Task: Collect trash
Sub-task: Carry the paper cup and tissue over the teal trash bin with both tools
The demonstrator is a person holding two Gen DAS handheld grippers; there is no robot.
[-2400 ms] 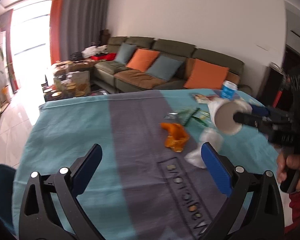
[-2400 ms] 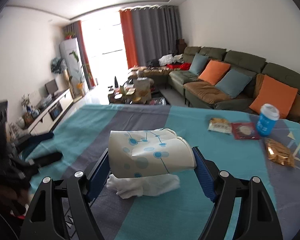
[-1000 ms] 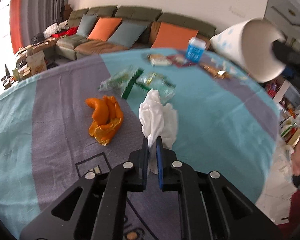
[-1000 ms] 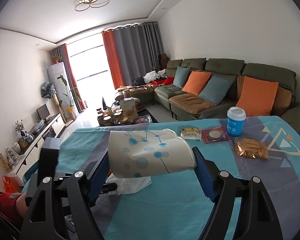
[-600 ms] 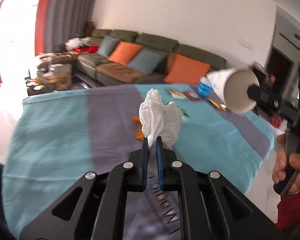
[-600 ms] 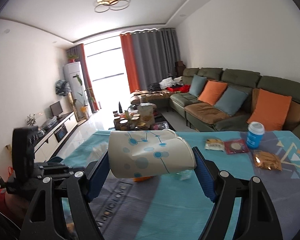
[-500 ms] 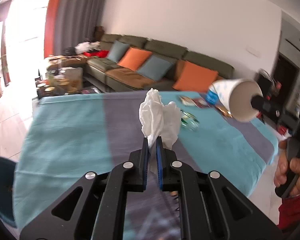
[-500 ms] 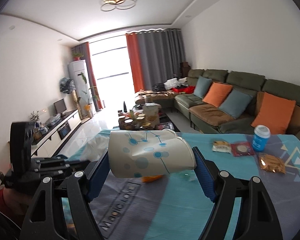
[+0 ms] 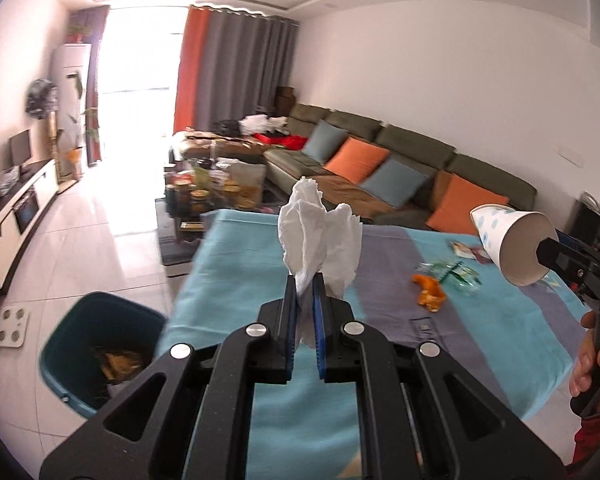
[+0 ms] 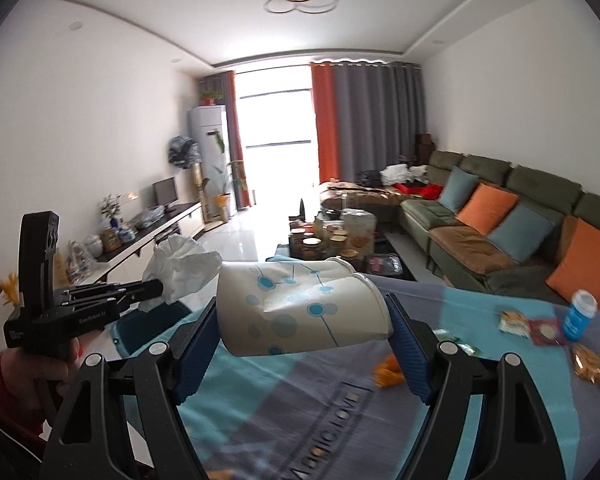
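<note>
Tablecloth [image 9: 228,280] teal-and-grey (sofa [image 9: 400,160] behind); left gripper [image 9: 305,312] clamping tissue [image 9: 320,236], right gripper [image 10: 302,344] clamping cup [image 10: 300,312].

One tissue [image 9: 320,236], one paper cup [image 10: 300,308], one bin [image 9: 100,352], two claws [image 9: 305,312] [image 10: 302,344].

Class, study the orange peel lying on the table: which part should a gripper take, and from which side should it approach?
Take the orange peel by its raised curled edge, coming down from above. It lies low on the tablecloth, so side-on fingers would probably snag fabric. Stay clear of the wrappers beside it.
</note>
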